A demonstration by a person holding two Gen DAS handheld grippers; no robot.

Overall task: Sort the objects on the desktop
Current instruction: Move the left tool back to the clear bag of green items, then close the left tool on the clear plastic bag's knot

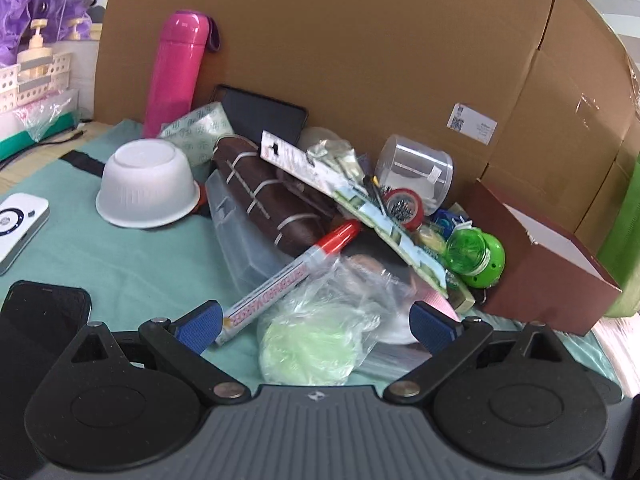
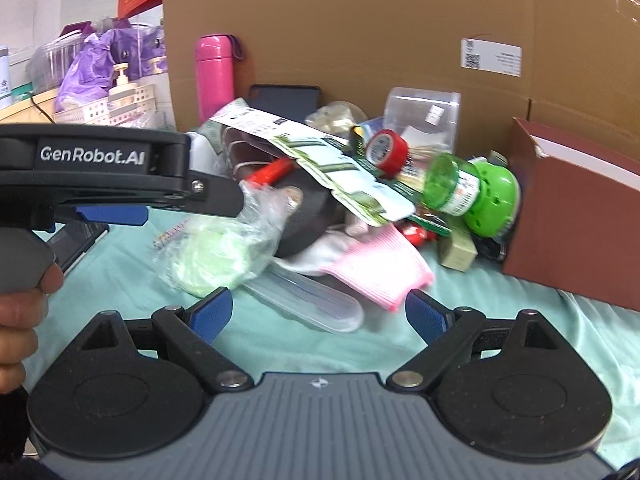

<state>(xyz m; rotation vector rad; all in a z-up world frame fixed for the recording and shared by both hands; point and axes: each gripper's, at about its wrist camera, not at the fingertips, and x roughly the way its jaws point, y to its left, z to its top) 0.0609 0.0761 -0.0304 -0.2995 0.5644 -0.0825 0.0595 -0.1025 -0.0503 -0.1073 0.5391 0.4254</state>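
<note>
A pile of desk objects lies on a green cloth (image 1: 132, 264). My left gripper (image 1: 316, 326) is open just above a clear bag of pale green stuff (image 1: 316, 344), beside a red-capped whiteboard marker (image 1: 296, 276). The left gripper also shows from the side in the right wrist view (image 2: 200, 200), over the same bag (image 2: 216, 252). My right gripper (image 2: 319, 314) is open and empty, just short of a pink-cuffed glove (image 2: 376, 268) and a clear plastic case (image 2: 308, 300).
A white bowl (image 1: 148, 188) sits upside down at the left, by a pink flask (image 1: 174, 72), a brown pouch (image 1: 268, 196), a green jar (image 1: 476, 252), red tape (image 1: 404, 208) and a brown box (image 1: 540, 264). Cardboard (image 1: 360, 40) walls the back. A phone (image 1: 40, 320) lies near left.
</note>
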